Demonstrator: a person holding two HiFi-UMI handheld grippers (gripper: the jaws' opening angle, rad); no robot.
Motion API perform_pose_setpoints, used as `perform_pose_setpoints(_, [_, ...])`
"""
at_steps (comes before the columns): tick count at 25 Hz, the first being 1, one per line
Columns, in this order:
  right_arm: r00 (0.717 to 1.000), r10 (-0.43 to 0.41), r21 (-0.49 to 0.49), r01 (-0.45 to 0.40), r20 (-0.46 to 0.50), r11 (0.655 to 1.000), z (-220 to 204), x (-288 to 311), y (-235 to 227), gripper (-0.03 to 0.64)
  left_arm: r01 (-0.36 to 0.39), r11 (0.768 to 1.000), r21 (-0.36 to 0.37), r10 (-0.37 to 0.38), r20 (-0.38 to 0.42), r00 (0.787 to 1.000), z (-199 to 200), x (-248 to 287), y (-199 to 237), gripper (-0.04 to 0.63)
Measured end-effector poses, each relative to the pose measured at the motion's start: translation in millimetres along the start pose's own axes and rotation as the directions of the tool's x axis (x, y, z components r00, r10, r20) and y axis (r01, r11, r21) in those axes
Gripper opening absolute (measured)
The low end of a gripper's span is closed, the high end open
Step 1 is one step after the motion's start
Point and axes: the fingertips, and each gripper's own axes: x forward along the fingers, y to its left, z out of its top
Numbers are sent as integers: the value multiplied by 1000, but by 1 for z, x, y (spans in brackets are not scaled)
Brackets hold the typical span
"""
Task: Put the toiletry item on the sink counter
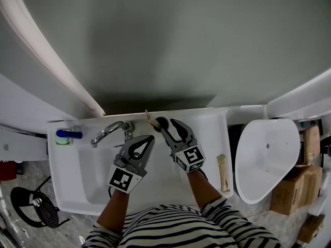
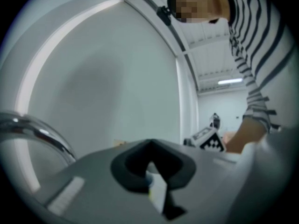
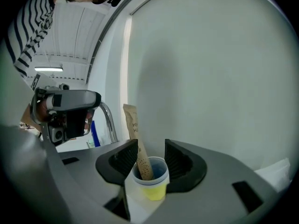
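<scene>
A grey-green wall (image 1: 181, 40) backs a white sink counter (image 1: 209, 120) with a sunken basin (image 1: 90, 174) and a chrome faucet (image 1: 106, 132) at its rear. A white toilet (image 1: 266, 159) stands beside the counter's right end, with cardboard boxes (image 1: 295, 187) beyond it. The left gripper (image 1: 150, 138) is over the basin, its jaws pressed together with nothing between them. The right gripper (image 1: 166, 123) is at the counter's rear edge, just right of the faucet, its jaws spread wide to either side of a small plastic cup (image 3: 150, 181). The cup's base is hidden from view. A brown paper sachet (image 3: 135, 139) leans upright in the cup. A pale wooden stick (image 1: 223, 173) lies on the counter's right margin, and a blue-handled item (image 1: 69, 135) sits at the left rear corner.
</scene>
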Motion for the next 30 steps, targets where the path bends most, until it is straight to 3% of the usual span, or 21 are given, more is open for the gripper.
perform_pose_setpoints(16, [996, -8, 51, 3, 89, 999, 30, -24, -1, 151, 13, 1000, 17, -13, 2, 1000, 3, 3, -3, 5])
perform_pose_setpoints(23, [993, 10, 26, -13, 116, 1000, 49, -50, 14, 150, 19, 999, 42, -20, 6, 1000, 14, -7, -13, 5])
perform_pose_setpoints(30, [989, 23, -18, -21, 148, 1000, 71, -85, 35, 90, 39, 998, 54, -40, 20, 999, 29, -21, -34, 5])
